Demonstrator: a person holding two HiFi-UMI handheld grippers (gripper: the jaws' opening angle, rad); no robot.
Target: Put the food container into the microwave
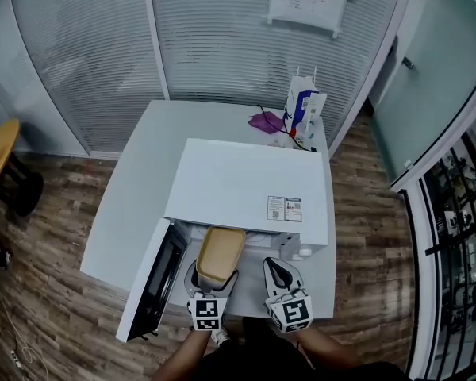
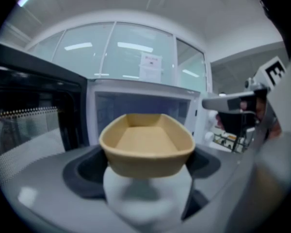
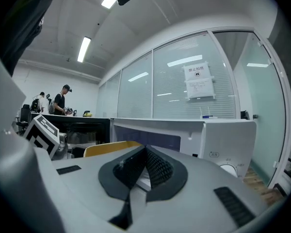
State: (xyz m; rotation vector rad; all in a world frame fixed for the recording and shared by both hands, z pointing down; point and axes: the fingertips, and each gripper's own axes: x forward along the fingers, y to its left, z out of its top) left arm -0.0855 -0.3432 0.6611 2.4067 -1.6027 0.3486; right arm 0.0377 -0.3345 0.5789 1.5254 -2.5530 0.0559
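Food container [image 1: 220,254] in left tongs [image 1: 215,281], at microwave [image 1: 246,185] mouth, door [image 1: 155,280] wide open

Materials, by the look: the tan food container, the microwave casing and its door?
Food container: probably moulded plastic or fibre pulp. It is uniform tan and matte, with a thin rim; I can't tell which.
Microwave: the casing is smooth satin white, either painted sheet metal or plastic.
Door: a dark glossy pane, likely glass, with a dotted screen showing.
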